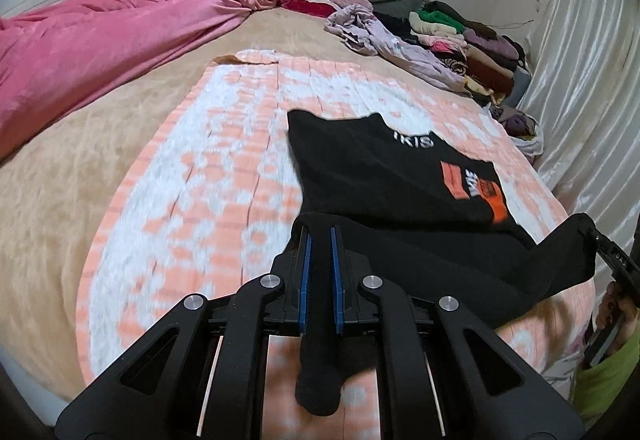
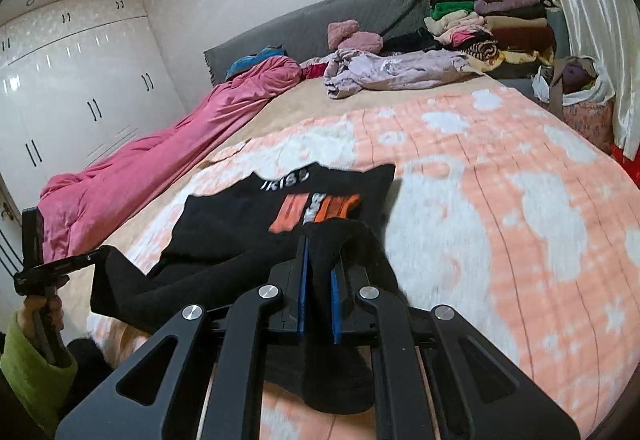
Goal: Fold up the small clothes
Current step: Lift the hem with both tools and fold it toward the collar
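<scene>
A small black garment [image 1: 372,168] with white letters and an orange print lies on the peach and white blanket [image 1: 224,176]. Its far part lies flat and its near edge is lifted. My left gripper [image 1: 320,236] is shut on the near left corner of the black cloth. My right gripper [image 2: 320,244] is shut on the near right corner; the garment also shows in the right wrist view [image 2: 256,216]. The right gripper shows at the right edge of the left wrist view [image 1: 588,228]. The left gripper shows at the left of the right wrist view [image 2: 100,254]. Both hold the hem just above the blanket.
A pink duvet [image 1: 100,52] lies along the bed's left side. A lilac garment [image 2: 392,70] and stacked folded clothes [image 2: 500,28] sit near the grey headboard [image 2: 320,24]. A bag [image 2: 580,96] and curtain [image 1: 580,40] are at the right. White wardrobes [image 2: 72,88] stand at the left.
</scene>
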{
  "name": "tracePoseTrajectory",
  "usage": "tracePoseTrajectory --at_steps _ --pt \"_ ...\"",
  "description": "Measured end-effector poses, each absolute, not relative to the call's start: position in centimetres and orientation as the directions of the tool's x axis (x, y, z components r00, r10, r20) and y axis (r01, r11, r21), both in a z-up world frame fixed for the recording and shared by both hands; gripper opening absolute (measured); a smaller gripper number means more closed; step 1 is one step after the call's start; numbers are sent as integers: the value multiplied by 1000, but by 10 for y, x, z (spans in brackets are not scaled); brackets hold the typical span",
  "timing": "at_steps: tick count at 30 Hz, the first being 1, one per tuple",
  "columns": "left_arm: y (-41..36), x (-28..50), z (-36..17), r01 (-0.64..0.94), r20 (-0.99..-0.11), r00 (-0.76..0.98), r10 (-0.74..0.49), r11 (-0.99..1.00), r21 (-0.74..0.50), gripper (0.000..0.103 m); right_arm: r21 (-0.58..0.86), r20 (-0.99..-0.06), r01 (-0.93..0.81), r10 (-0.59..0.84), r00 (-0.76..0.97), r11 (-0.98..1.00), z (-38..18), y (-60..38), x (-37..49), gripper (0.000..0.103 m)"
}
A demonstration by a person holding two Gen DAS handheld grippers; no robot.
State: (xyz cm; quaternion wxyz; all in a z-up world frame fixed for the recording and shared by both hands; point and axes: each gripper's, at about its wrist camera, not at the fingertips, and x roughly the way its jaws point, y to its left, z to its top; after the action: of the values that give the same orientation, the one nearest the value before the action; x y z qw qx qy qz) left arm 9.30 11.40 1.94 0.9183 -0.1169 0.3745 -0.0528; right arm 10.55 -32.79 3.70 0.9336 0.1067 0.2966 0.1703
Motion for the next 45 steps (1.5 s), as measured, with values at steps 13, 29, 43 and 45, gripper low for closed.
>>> tracePoseTrajectory --at_steps 13,29,43,45 --pt "129 170 13 -46 -693 698 -182 954 -297 3 330 -557 -155 325 765 931 22 -331 193 8" --pt "131 226 -23 -134 -755 646 -111 957 -256 8 322 -698 -50 273 662 945 -34 -333 260 9" --pt "130 206 -10 -116 -737 669 -95 966 -230 29 293 -671 -81 266 692 953 -19 -325 243 31" --pt "130 202 -7 -120 -733 673 -94 965 -233 30 285 -672 -84 262 692 955 -17 -323 241 33"
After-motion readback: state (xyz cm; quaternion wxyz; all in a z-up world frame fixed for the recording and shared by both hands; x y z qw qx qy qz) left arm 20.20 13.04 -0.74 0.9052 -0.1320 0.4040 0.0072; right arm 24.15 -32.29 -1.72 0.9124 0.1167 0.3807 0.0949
